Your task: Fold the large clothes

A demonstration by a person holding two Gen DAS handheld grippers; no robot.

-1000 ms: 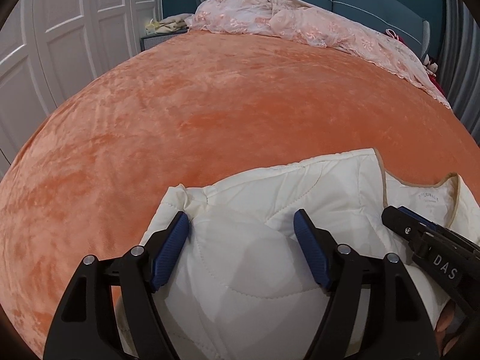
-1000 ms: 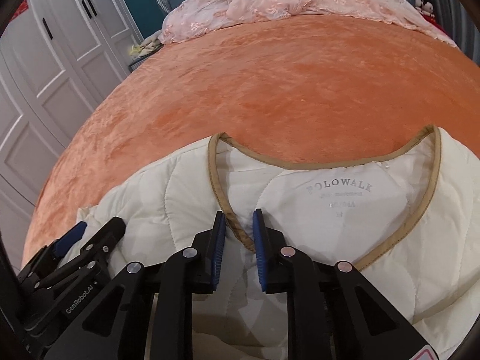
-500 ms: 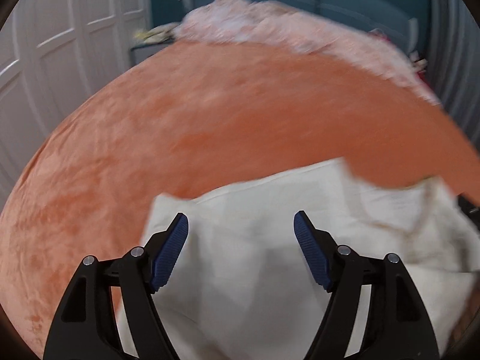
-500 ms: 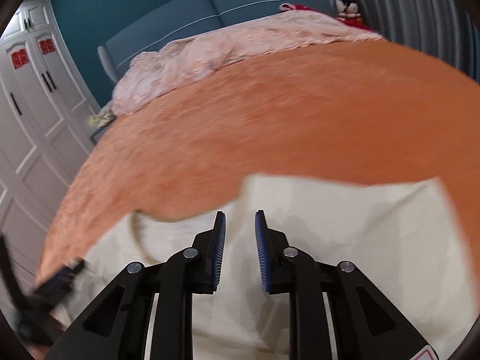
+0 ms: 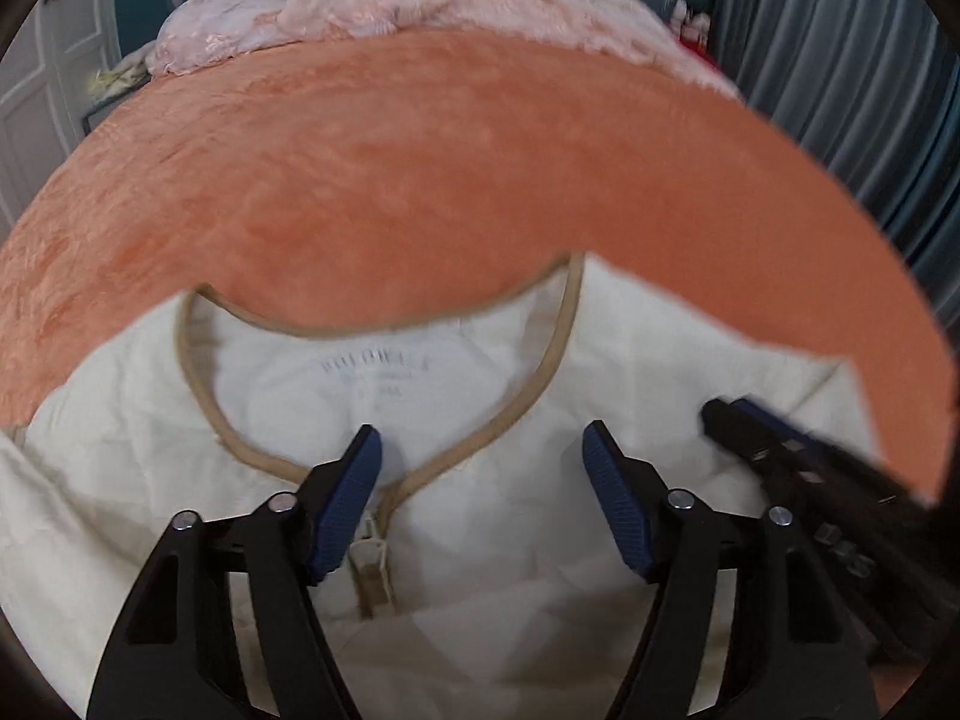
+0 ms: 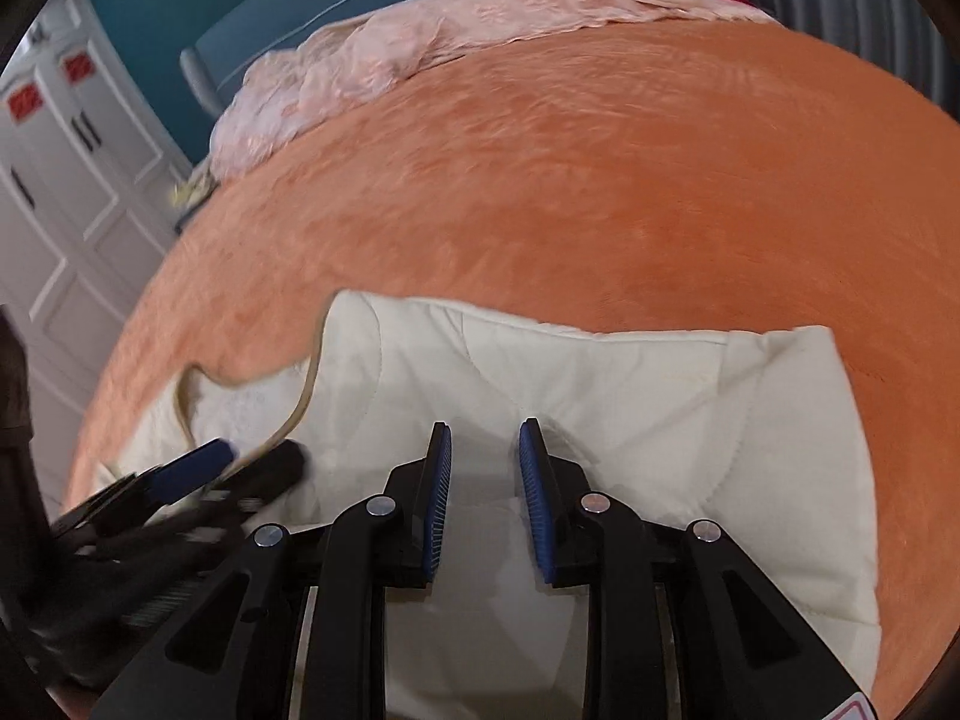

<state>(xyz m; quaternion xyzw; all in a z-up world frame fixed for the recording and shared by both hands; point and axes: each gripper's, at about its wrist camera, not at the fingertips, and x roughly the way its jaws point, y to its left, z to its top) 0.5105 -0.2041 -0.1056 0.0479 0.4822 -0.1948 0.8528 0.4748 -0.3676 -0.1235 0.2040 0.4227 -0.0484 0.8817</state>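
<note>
A cream quilted jacket (image 5: pixel 480 372) with tan collar trim (image 5: pixel 555 360) lies on the orange bedspread (image 5: pixel 420 168). My left gripper (image 5: pixel 480 468) is open and empty above the neckline and zipper. My right gripper (image 6: pixel 485 468) hangs over the jacket's right shoulder (image 6: pixel 660 408) with its jaws a narrow gap apart and nothing between them. Each gripper shows in the other's view: the right one (image 5: pixel 780 450) at the left view's right edge, the left one (image 6: pixel 198 474) at the right view's lower left.
A pink lace cover (image 5: pixel 390 6) is bunched along the far end of the bed by the teal headboard (image 6: pixel 336 6). White wardrobe doors (image 6: pixel 60 192) stand to the left. Grey curtains (image 5: pixel 852 72) hang to the right.
Both grippers have swung rightward: the left from the jacket's left shoulder to the neckline, the right from the neckline to the right shoulder. The right jaws have opened slightly.
</note>
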